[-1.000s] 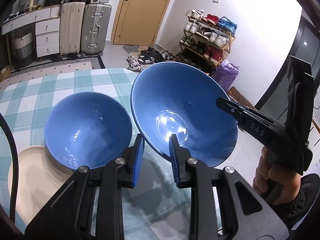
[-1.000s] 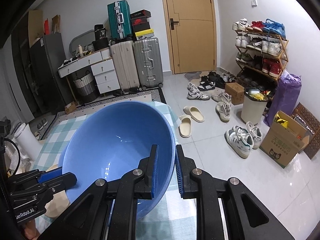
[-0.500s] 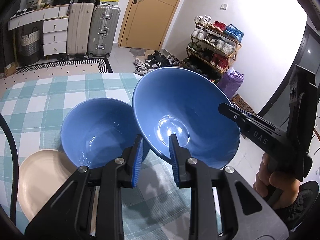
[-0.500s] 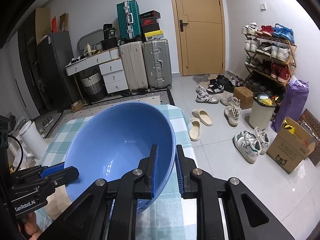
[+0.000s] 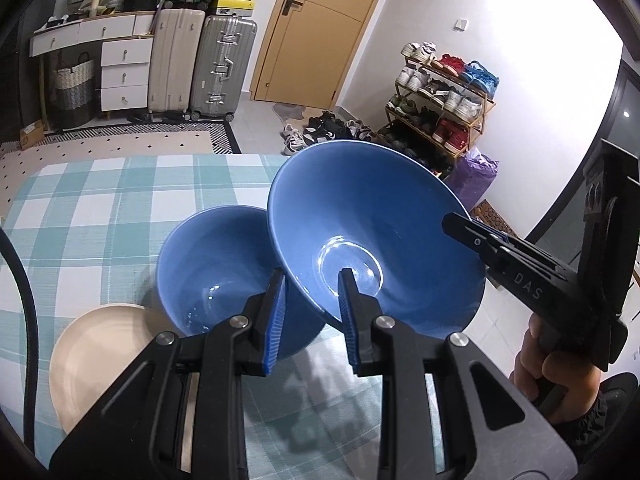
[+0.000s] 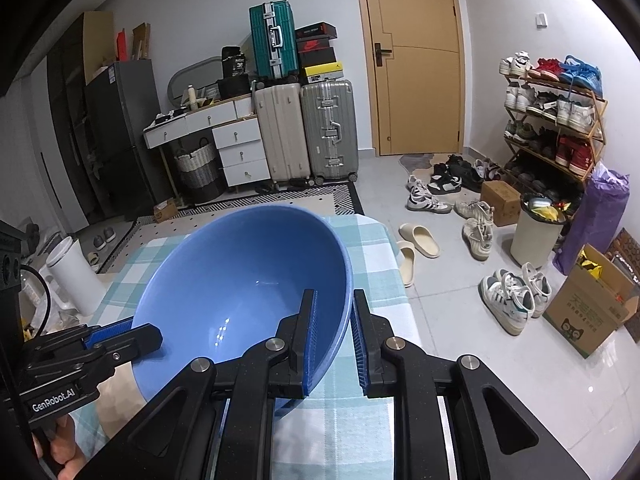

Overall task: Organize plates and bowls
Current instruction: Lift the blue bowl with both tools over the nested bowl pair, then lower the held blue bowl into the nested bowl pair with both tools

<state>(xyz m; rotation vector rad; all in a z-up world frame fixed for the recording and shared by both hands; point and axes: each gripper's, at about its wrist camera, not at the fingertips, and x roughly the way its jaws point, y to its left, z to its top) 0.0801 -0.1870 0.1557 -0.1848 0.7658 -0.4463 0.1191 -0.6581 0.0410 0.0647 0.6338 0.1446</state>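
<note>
**Large bowl carried over toward the smaller one**

Left wrist view: my left hand-held gripper [image 5: 310, 314] is clenched on the near rim of the large blue bowl [image 5: 372, 236], 1 pad inside and 1 outside; the right hand-held gripper [image 5: 472, 232] pinches the opposite rim, so both hold the same bowl clear of the table [image 5: 100, 208]. Compared with 1 second ago, the smaller blue bowl [image 5: 216, 264] has slid from the left of the frame toward the middle and now sits partly under the large bowl's lower edge; the beige plate [image 5: 104, 348] beneath it shows more of its face as well. I judge that the pair of us has carried the large bowl sideways toward the small one, and stacking is the likely aim; which goes into which I cannot tell yet.

Right wrist view: the right hand-held gripper [image 6: 332, 338] is clamped on the bowl's rim [image 6: 240, 288], jaws nearly together; the left one [image 6: 120, 332] grips the far side. The bowl hangs tilted over the checked table [image 6: 376, 256], and the room behind has shifted a little since the earlier picture, which fits a shared sideways carry; the small bowl is hidden here.
</note>
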